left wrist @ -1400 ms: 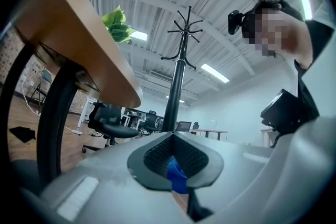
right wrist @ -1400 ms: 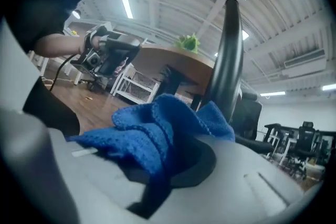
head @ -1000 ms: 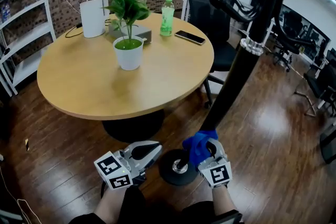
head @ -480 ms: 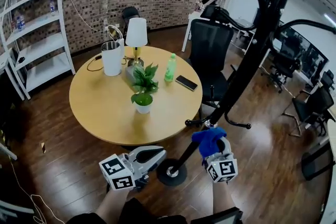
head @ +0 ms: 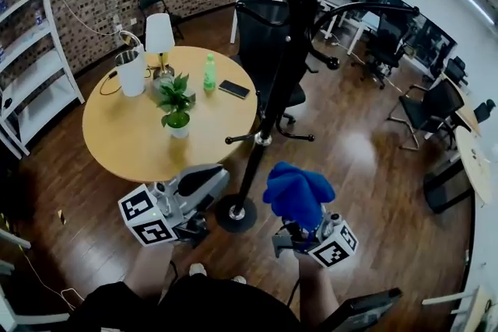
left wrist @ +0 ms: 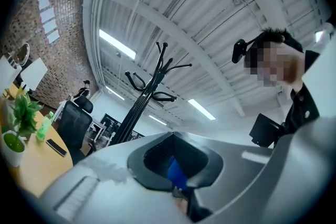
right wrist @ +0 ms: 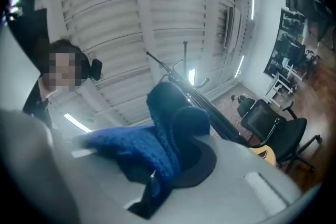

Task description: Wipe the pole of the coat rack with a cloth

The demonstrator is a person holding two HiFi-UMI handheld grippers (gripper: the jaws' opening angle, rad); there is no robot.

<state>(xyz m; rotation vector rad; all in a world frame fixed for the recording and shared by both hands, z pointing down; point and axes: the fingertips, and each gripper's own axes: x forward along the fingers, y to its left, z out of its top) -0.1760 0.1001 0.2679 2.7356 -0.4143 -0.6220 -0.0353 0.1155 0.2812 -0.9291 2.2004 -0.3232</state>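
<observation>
The black coat rack pole rises from its round base on the wooden floor, with hooked arms near the top. In the left gripper view the coat rack shows against the ceiling. My right gripper is shut on a bunched blue cloth, held just right of the pole's lower part and apart from it. The cloth fills the right gripper view, draped over the right gripper, with the pole behind. My left gripper is shut and empty, just left of the base.
A round wooden table stands left of the rack with a potted plant, green bottle, phone, lamp and white appliance. A black office chair is behind the pole. Shelves line the left wall.
The head view has risen and widened. My right gripper with the cloth has come away from the pole to its right. The left gripper stays low beside the base.
</observation>
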